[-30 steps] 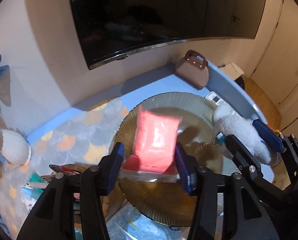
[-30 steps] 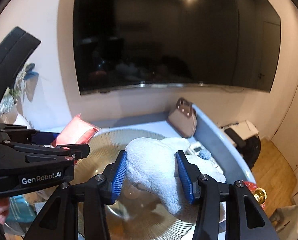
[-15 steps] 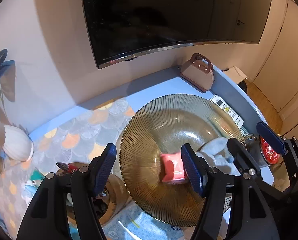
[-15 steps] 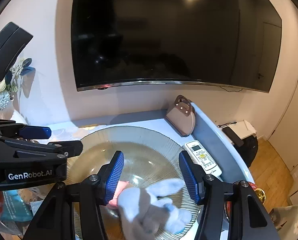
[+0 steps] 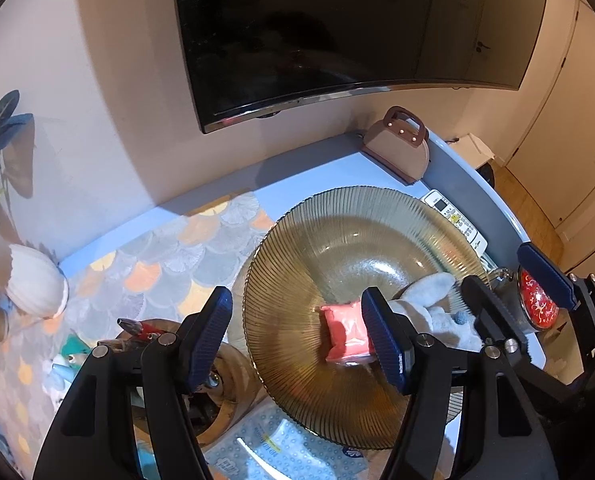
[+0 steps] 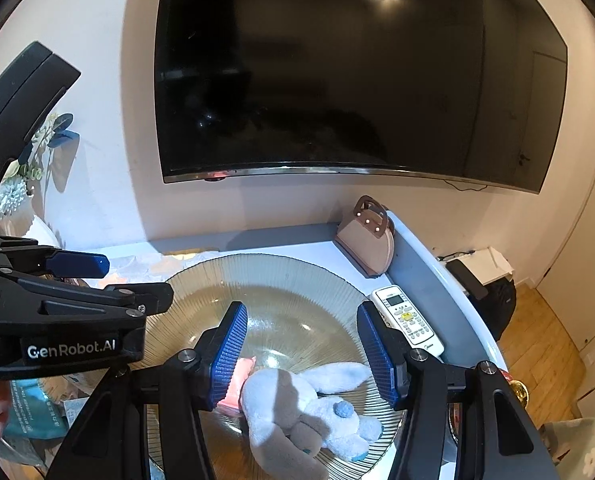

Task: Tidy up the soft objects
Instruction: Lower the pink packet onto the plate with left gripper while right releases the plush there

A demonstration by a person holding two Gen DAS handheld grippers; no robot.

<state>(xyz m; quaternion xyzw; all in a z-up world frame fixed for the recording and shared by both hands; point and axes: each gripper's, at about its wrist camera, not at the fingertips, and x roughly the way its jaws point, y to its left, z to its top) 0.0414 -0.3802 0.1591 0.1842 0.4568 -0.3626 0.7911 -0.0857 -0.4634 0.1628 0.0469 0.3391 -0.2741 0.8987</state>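
Both grippers, left [image 5: 303,338] and right [image 6: 303,354], hung open and empty above the glass bowl [image 5: 297,248], jaws just widened; pink packet [image 5: 347,334] and plush rabbit [image 6: 297,408] lay below them.

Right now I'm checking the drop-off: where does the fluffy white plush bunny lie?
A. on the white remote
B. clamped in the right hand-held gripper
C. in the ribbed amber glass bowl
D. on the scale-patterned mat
C: the fluffy white plush bunny lies in the ribbed amber glass bowl, beside the pink soft packet.
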